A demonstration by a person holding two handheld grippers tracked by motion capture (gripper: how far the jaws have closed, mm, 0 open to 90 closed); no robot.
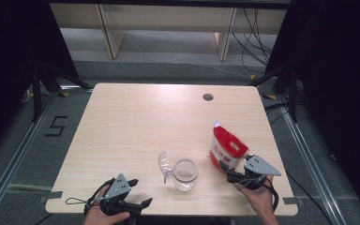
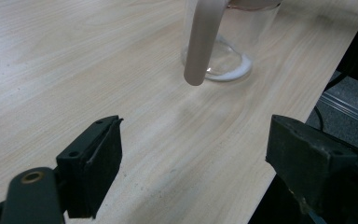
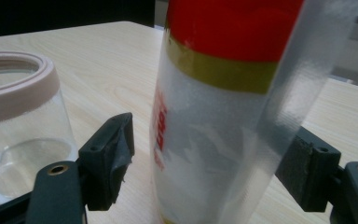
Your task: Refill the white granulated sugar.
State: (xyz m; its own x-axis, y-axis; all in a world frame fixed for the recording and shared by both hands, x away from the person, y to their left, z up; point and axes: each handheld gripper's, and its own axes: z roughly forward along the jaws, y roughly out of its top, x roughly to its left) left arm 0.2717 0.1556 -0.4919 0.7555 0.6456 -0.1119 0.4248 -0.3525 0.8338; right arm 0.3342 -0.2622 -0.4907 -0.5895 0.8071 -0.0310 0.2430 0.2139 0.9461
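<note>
Right gripper [image 3: 200, 154] is straddling the red-and-white pouch [image 1: 227, 151], its jaws spread wide on either side of the bag without yet clamping it. Standing upright with its long axis near vertical, that pouch is sitting just right of the glass jar [image 1: 185, 174], whose hinged lid [image 1: 163, 165] is hanging open. Left gripper [image 1: 129, 196] is waiting left of the jar, jaws wide apart and empty, so the right hand [image 1: 258, 197] is nearer.
</note>
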